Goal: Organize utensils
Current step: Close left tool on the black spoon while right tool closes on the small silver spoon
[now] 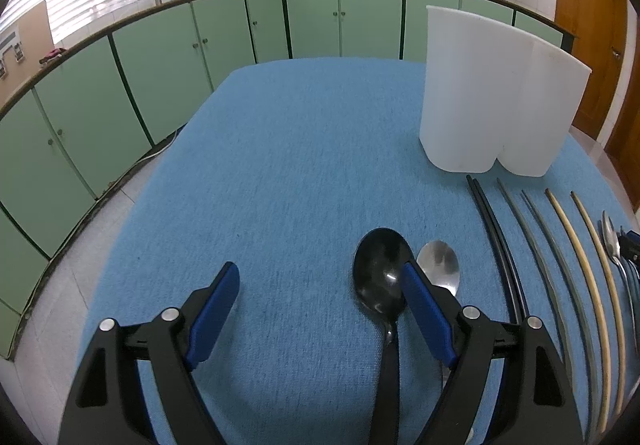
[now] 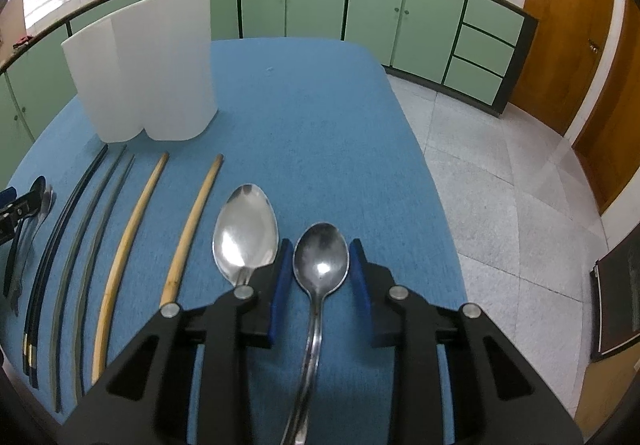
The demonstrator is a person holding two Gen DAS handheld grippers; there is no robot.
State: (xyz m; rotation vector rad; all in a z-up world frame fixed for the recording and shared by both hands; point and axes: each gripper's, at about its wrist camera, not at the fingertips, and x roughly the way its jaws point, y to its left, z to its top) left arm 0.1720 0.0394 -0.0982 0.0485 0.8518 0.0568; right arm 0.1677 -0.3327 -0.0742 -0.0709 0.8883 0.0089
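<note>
On the blue tablecloth [image 2: 300,105] the utensils lie in a row. My right gripper [image 2: 321,245] is shut on a dull steel spoon [image 2: 320,265], with a blue pad against each rim of its bowl. A shinier spoon [image 2: 245,229] lies just left of it. Further left lie two wooden chopsticks [image 2: 192,229], a grey pair [image 2: 92,221] and a black pair [image 2: 60,229]. My left gripper [image 1: 320,269] stands wide open over a black spoon [image 1: 378,277], which lies by its right finger, untouched. A silver spoon [image 1: 438,265] lies just outside that finger.
A tall white two-part holder [image 1: 496,93] stands upright behind the chopsticks. The table's right edge drops to a tiled floor [image 2: 500,165]. Green cabinets [image 1: 160,77] run along the far wall, and a wooden door [image 2: 568,25] is at the right.
</note>
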